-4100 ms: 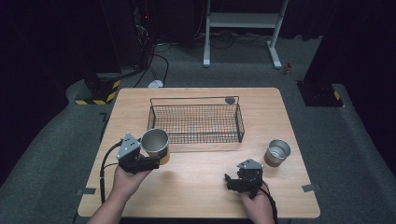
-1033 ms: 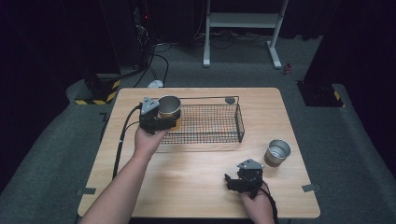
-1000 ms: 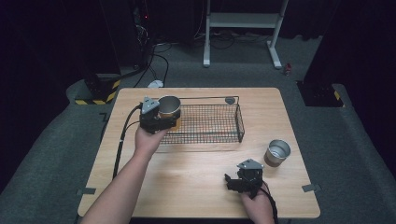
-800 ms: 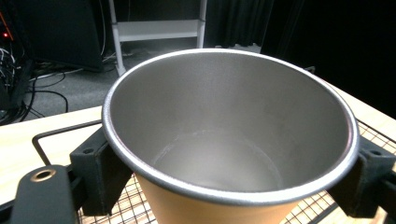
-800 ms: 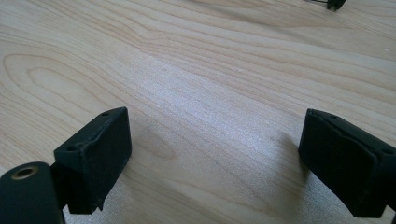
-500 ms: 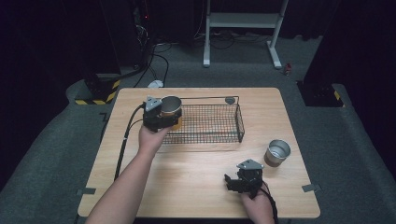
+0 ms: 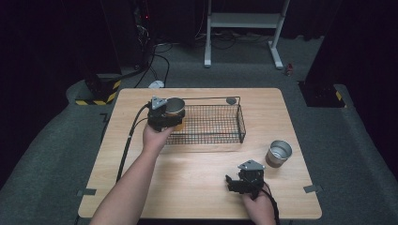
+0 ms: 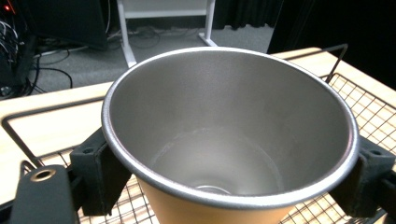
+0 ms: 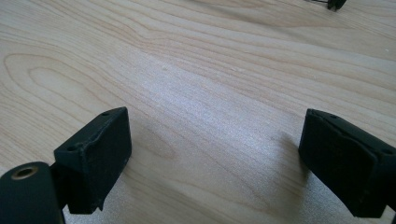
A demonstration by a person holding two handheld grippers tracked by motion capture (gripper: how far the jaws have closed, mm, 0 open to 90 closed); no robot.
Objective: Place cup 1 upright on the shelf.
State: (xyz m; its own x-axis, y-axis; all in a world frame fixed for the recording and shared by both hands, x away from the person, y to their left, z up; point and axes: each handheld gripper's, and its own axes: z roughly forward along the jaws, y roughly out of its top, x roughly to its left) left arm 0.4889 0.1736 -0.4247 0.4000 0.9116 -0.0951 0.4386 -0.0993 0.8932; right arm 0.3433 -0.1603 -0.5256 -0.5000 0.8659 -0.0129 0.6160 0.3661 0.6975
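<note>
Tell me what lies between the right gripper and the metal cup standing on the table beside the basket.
Nothing: in the high view, bare wood of the table separates the right gripper, jaws open, from the metal cup.

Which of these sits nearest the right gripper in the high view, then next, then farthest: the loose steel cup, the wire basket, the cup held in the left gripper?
From the right gripper:
1. Loose steel cup, just to its right on the table.
2. Wire basket, ahead at mid-table.
3. Held cup, over the basket's far-left corner.
</note>
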